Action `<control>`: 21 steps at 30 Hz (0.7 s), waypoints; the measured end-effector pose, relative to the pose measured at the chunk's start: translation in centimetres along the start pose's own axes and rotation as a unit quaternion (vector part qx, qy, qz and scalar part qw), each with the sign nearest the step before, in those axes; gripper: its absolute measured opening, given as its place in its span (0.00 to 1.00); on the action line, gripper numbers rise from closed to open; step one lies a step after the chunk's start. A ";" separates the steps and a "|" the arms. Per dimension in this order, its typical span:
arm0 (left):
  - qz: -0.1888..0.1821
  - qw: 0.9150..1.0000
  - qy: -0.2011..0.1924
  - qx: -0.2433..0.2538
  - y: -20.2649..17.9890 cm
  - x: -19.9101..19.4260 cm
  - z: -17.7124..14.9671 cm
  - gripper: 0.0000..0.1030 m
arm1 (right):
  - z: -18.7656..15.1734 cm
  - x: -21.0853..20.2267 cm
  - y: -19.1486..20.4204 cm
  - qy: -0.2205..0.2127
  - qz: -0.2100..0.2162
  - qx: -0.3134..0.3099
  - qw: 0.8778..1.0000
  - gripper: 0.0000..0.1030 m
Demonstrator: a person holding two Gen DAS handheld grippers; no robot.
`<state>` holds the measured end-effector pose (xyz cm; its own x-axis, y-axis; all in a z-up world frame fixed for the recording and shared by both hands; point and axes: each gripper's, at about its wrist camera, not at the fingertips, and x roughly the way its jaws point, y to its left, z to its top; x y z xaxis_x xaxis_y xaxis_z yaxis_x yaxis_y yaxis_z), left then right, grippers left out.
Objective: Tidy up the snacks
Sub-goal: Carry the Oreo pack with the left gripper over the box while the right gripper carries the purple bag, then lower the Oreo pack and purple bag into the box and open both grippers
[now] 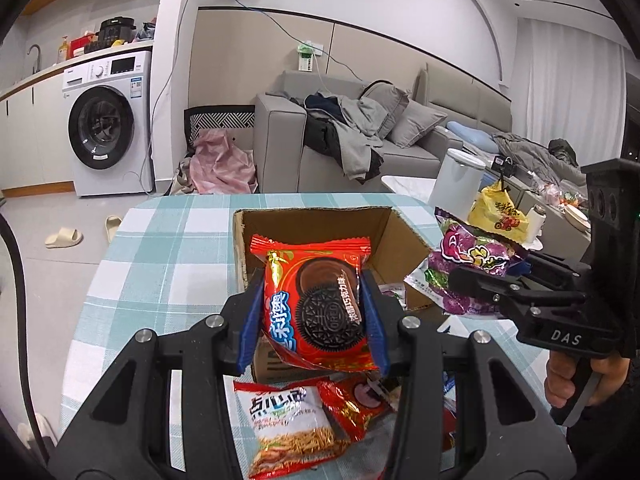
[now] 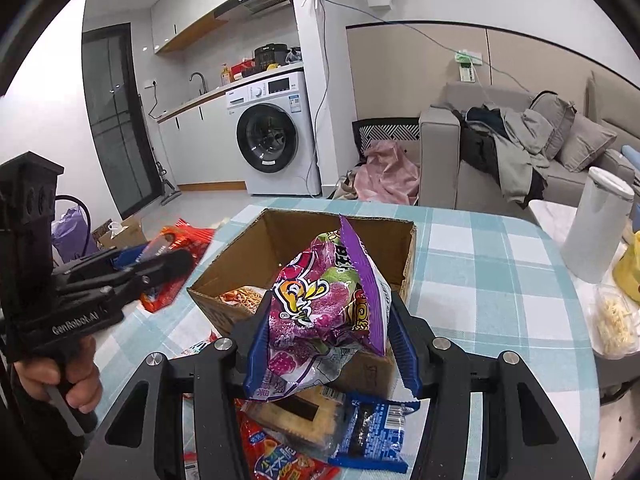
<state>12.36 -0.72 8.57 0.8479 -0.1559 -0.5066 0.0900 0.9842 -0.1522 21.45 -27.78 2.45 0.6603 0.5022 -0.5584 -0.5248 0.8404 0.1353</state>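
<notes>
Because loose packets still littered the bench (image 1: pixel 132 256) beneath me, my left fingers (image 1: pixel 316 312) clamped the red cookie pack (image 1: pixel 316 300) and my right fingers (image 2: pixel 332 340) pinched the purple snack bag (image 2: pixel 324 300), both poised above the open cardboard box (image 2: pixel 352 224) beyond, probably for dropping in.

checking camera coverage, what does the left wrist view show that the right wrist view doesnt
Only the left wrist view: the left tongs shut on a red Oreo packet, and a white noodle snack bag on the table below.

Only the right wrist view: the right tongs shut on a purple snack bag, a blue packet underneath, and snacks already inside the box.

Both: the open cardboard box on the checked tablecloth, the washing machine and the sofa.
</notes>
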 end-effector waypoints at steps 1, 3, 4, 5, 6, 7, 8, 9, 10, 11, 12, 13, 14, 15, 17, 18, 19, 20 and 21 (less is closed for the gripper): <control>0.004 1.000 0.002 0.001 -0.1 0.5 0.1 0.40 | 0.1 0.3 0.0 0.002 0.001 0.000 1.000 0.52; 0.006 1.000 0.007 0.003 -0.2 1.6 0.3 0.40 | 0.2 0.9 0.0 0.005 0.002 -0.001 1.000 0.52; 0.007 1.000 0.009 0.002 -0.3 2.1 0.5 0.40 | 0.2 1.0 0.1 0.006 0.002 -0.001 1.000 0.52; 0.006 1.000 0.010 0.002 -0.2 2.6 0.5 0.40 | 0.3 1.2 0.1 0.004 0.001 -0.002 1.000 0.52; 0.007 1.000 0.011 0.003 -0.2 3.0 0.6 0.40 | 0.4 1.4 0.1 0.001 -0.001 -0.002 1.000 0.52; 0.009 1.000 0.011 0.005 -0.3 3.5 0.7 0.40 | 0.5 1.5 0.1 0.000 -0.003 -0.001 1.000 0.52; 0.012 1.000 0.011 0.006 -0.3 3.8 0.7 0.40 | 0.5 1.7 0.0 0.000 -0.002 0.001 1.000 0.52; 0.013 1.000 0.010 0.007 -0.2 4.1 0.7 0.40 | 0.6 1.9 -0.1 0.001 0.000 0.004 1.000 0.52; 0.013 1.000 0.011 0.005 -0.3 4.6 0.7 0.40 | 0.6 2.1 -0.1 0.002 0.000 0.005 1.000 0.52; 0.012 1.000 0.013 0.004 -0.2 5.0 0.7 0.40 | 0.7 2.3 -0.2 0.001 -0.002 0.005 1.000 0.52; 0.011 1.000 0.015 0.003 -0.2 5.3 0.6 0.40 | 0.7 2.5 -0.3 0.002 -0.003 0.008 1.000 0.52; 0.012 1.000 0.016 0.004 -0.2 5.7 0.5 0.40 | 0.6 2.8 -0.4 0.005 -0.003 0.013 1.000 0.52; 0.015 1.000 0.017 0.005 -0.2 6.0 0.4 0.40 | 0.5 3.0 -0.5 0.006 -0.003 0.015 1.000 0.52; 0.017 1.000 0.018 0.005 -0.2 6.4 0.3 0.40 | 0.4 3.2 -0.6 0.008 -0.003 0.017 1.000 0.52; 0.017 1.000 0.021 0.005 -0.1 7.1 0.2 0.40 | 0.3 3.7 -0.8 0.011 0.000 0.020 1.000 0.52; 0.017 1.000 0.024 0.004 0.0 7.4 0.2 0.40 | 0.3 4.0 -1.0 0.014 0.002 0.024 1.000 0.52; 0.019 0.999 0.029 0.006 0.0 7.9 0.1 0.40 | 0.3 4.2 -1.1 0.016 0.005 0.028 0.999 0.52; 0.021 0.999 0.031 0.008 -0.1 8.2 0.0 0.40 | 0.4 4.4 -1.3 0.016 0.008 0.030 0.999 0.52; 0.022 0.999 0.032 0.010 -0.1 8.5 -0.1 0.40 | 0.4 4.6 -1.3 0.018 0.007 0.031 0.999 0.52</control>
<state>19.51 -2.13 4.23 0.8164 -0.1171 -0.5655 0.0646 0.9916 -0.1121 25.41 -26.50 0.00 0.6326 0.5082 -0.5844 -0.4997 0.8444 0.1933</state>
